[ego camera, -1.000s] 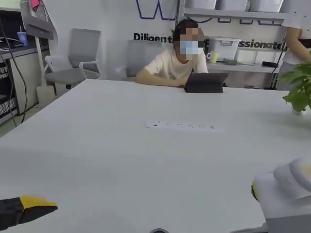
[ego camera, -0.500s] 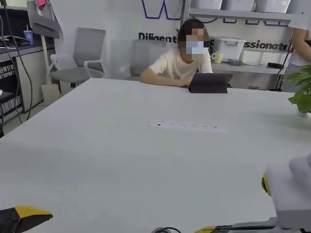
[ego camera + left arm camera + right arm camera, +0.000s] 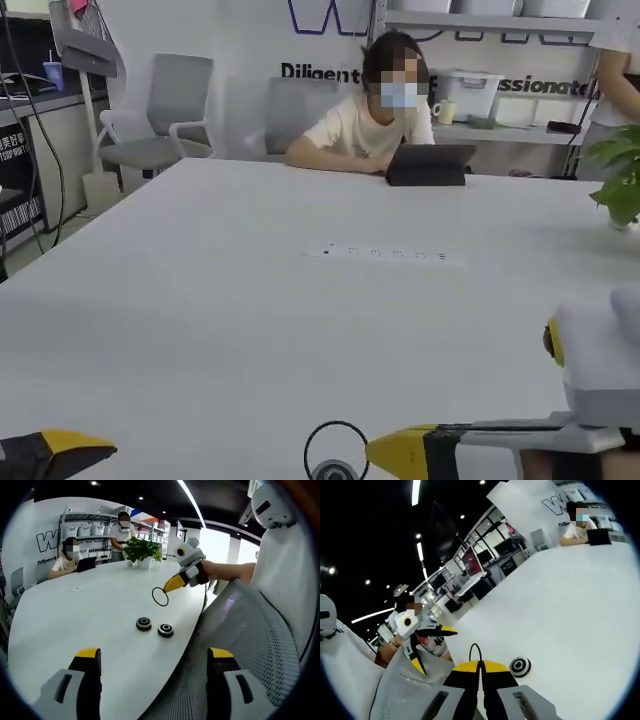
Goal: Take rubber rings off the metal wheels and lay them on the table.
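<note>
Rubber ring (image 3: pixel 154 597) is dangling from the right gripper (image 3: pixel 169 585), which is pinching it tight, centre-right of the left gripper view, above the tabletop (image 3: pixel 75 610). Left gripper (image 3: pixel 155 656) is gaping wide at bottom. First metal wheel (image 3: pixel 144 624) and second metal wheel (image 3: pixel 165 630) are sitting side by side, centre frame.

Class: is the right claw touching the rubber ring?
Touching. The right gripper view shows the right claw shut on the rubber ring.

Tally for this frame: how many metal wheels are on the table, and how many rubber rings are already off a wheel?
metal wheels: 2
rubber ring, off a wheel, held by the right gripper: 1
Total: 3
</note>
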Action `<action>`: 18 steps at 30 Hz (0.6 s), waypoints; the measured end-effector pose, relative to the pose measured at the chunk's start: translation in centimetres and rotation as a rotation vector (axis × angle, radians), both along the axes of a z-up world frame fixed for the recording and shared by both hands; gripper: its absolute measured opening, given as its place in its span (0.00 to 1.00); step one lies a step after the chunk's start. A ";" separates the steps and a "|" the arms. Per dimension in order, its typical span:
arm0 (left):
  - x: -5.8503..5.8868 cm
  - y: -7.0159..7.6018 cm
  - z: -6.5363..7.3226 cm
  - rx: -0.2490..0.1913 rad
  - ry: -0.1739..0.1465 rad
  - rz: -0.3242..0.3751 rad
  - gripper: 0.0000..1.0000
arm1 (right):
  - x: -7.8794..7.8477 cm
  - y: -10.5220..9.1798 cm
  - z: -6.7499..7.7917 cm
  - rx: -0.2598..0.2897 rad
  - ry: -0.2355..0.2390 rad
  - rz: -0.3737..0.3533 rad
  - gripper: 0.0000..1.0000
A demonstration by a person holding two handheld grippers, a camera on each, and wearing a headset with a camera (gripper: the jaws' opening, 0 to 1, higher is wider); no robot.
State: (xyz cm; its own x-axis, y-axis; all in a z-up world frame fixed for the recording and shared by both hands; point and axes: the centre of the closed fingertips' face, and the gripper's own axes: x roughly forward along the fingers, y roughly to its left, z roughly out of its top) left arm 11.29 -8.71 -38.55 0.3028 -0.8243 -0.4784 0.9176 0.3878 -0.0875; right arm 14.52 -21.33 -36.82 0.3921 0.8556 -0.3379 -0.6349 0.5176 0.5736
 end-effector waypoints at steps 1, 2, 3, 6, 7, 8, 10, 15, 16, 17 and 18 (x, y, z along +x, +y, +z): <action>0.0 0.0 -0.1 0.001 0.002 -0.001 0.85 | 0.0 0.1 0.3 0.008 -0.002 -0.002 0.00; -0.1 0.0 -0.1 0.004 0.003 -0.001 0.85 | 0.1 0.2 0.4 0.009 -0.007 -0.004 0.00; -0.1 0.1 -0.2 0.007 0.004 -0.002 0.84 | 0.1 0.3 0.6 0.010 -0.011 -0.005 0.00; 0.0 0.1 -0.1 0.001 0.003 0.004 0.84 | 0.0 0.8 1.0 0.031 -0.013 -0.001 0.00; 0.0 0.1 -0.1 -0.003 0.003 0.006 0.84 | 0.0 0.9 1.1 0.035 -0.011 0.001 0.00; 0.0 0.1 0.0 -0.008 0.003 0.008 0.84 | -0.1 1.1 1.1 0.035 -0.012 0.002 0.00; 0.1 0.1 0.0 -0.008 0.001 0.012 0.84 | 0.0 1.3 1.0 0.028 -0.013 0.001 0.00; 0.2 0.3 -0.1 0.006 -0.009 0.016 0.85 | -0.1 2.1 0.9 0.026 -0.009 0.012 0.00; 0.2 0.3 -0.1 0.006 -0.009 0.015 0.85 | -0.1 2.2 0.8 0.017 -0.012 0.017 0.00; 0.2 0.3 -0.1 0.005 -0.009 0.015 0.85 | -0.2 2.3 0.7 0.015 -0.012 0.020 0.00; 0.2 0.3 -0.1 0.005 -0.007 0.016 0.85 | -0.2 2.5 0.6 0.012 -0.010 0.024 0.00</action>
State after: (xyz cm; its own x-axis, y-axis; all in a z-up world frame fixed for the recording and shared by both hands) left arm 11.46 -8.40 -38.68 0.3194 -0.8169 -0.4803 0.9116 0.4032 -0.0796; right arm 14.33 -18.87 -36.22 0.3752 0.8685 -0.3239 -0.6529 0.4957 0.5728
